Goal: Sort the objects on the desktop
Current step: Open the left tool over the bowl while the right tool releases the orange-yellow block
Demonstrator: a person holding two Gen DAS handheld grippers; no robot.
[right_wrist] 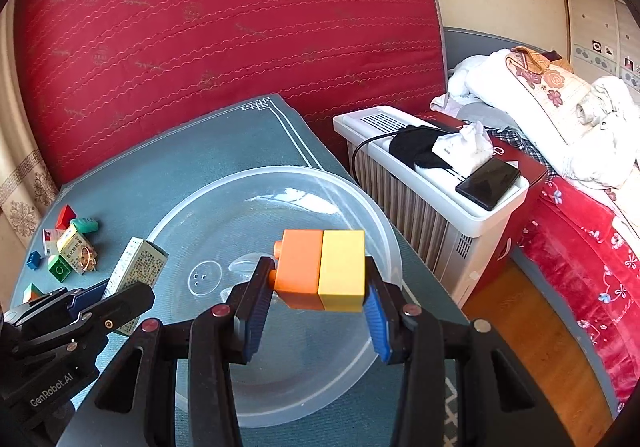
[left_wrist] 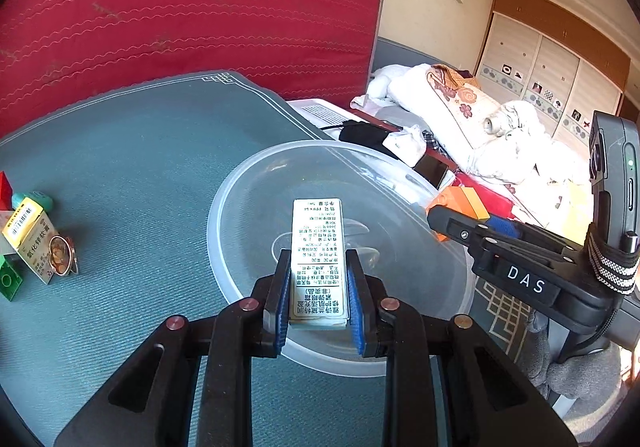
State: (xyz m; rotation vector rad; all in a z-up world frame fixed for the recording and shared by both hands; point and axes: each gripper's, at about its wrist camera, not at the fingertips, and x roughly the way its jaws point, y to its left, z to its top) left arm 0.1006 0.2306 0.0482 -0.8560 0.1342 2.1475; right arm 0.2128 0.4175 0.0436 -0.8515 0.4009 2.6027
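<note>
My left gripper is shut on a small white carton with printed text and holds it over the near rim of a clear plastic bowl. My right gripper is shut on an orange-and-yellow toy block and holds it above the same bowl. The left gripper and its carton show at the lower left of the right wrist view. The block shows at the right of the left wrist view.
A pile of small objects lies at the left of the green mat: a yellow medicine box, a ring, green and red blocks. A white heater with a phone stands right of the table.
</note>
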